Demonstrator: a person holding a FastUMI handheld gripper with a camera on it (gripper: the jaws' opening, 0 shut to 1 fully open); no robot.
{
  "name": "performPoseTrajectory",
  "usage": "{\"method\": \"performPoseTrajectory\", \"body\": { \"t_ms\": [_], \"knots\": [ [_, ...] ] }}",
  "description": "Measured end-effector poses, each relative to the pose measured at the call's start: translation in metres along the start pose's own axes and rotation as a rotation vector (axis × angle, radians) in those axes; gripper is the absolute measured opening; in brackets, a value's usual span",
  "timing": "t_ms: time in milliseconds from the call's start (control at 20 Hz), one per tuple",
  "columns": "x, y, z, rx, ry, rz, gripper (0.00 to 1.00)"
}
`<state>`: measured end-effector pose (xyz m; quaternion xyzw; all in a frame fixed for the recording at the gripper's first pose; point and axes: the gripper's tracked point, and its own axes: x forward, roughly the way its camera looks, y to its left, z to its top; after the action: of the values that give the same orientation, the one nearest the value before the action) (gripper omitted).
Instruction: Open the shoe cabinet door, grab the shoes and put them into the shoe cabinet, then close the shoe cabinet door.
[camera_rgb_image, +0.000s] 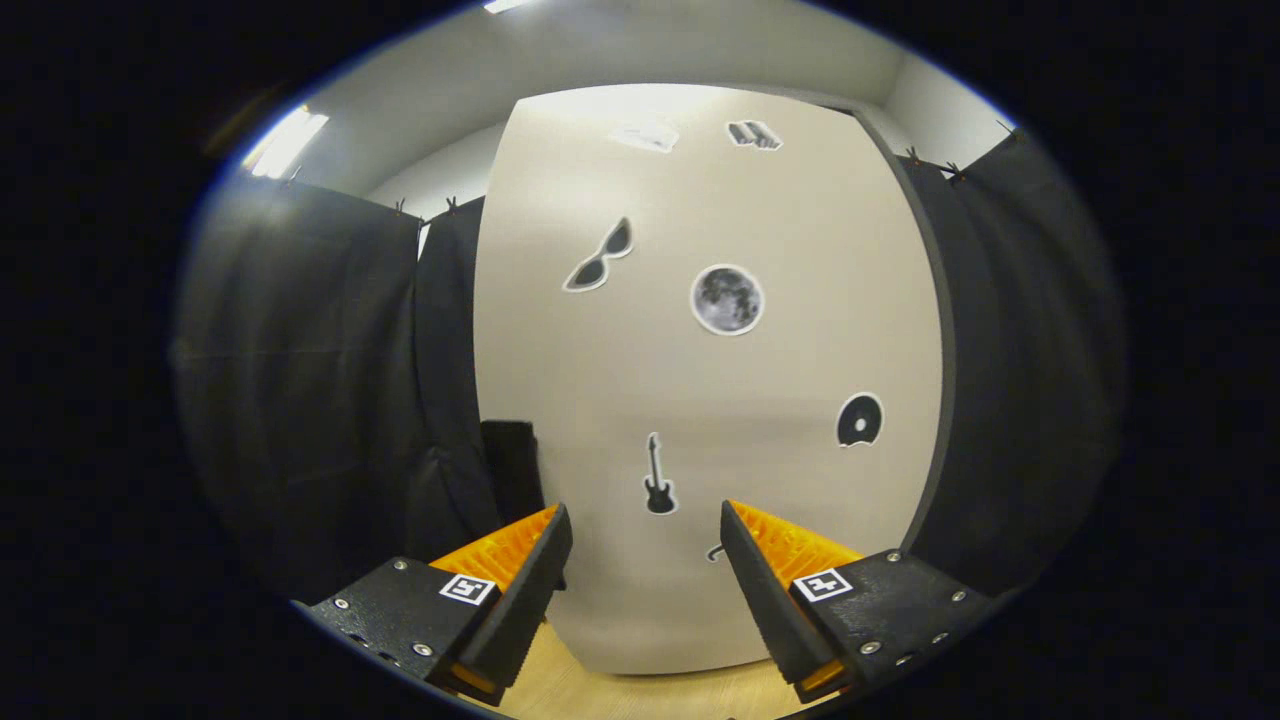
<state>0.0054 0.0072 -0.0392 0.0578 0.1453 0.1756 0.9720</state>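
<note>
Gripper view puts the cabinet door (700, 400) straight ahead of us, a tall pale panel standing upright and shut flush, its foot meeting the wooden floor (640, 695) just beyond our fingertips. We hold the gripper (645, 525) wide open, the fingers well apart, with nothing between them and neither one touching the door as far as we can tell. Stickers dot the door: a guitar (658, 476) just ahead of the gap between the fingers, a disc (859, 420) above the right finger, a moon (727, 299) near the middle, sunglasses (600, 257) beside it to the left, and two more near the top, one pale (645, 136) and one striped (753, 134), both too small for us to make out. None of them carries writing we can read. A small dark mark (713, 552) peeks out by the right finger's inner edge; we cannot tell what it is. Each finger bears a square black-and-white marker (467, 588). Black curtains (300, 380) hang on either side of the door, clipped up along their top edge, and beyond them we see white walls and a lit ceiling lamp (283, 142).
</note>
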Motion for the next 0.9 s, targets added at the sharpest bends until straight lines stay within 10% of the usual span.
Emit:
{"method": "performPoseTrajectory", "body": {
  "t_ms": [400, 900],
  "knots": [
    [-0.069, -0.073, 0.05, 0.001, -0.091, -0.18, 0.93],
    [-0.135, -0.096, 0.066, -0.042, -0.124, -0.206, 0.93]
  ]
}}
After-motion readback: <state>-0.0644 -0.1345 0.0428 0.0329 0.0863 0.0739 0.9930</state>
